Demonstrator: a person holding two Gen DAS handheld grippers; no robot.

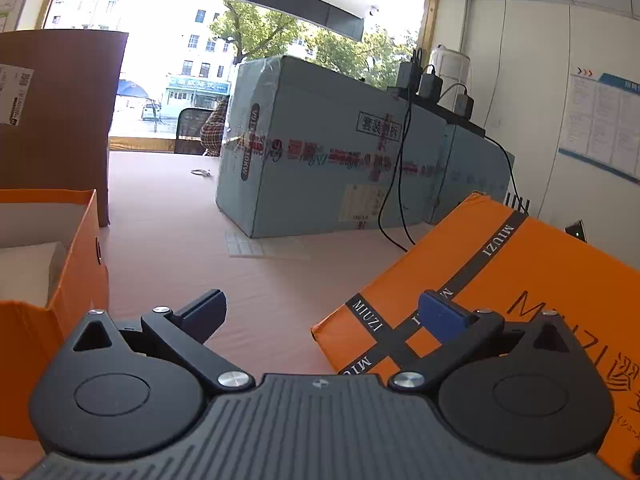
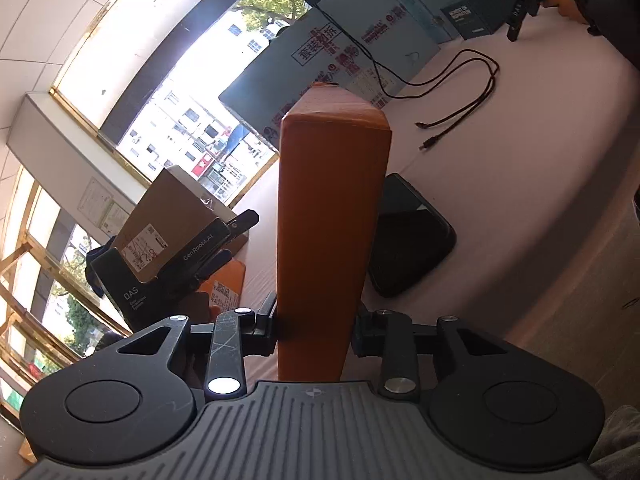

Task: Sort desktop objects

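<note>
Right hand-held gripper [image 2: 314,330] around orange lid [image 2: 328,216]

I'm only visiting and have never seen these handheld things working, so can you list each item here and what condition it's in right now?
Left tool: open, holding nothing.
Right tool: shut on the orange lid.
Orange lid: gripped by its edge, lifted, tilted.
Orange box: open, white contents inside.
Blue carton: taped shut, standing on the table.
Black cable: loose end unplugged, lying on the table.
Black flat device: lying flat, screen dark.
</note>
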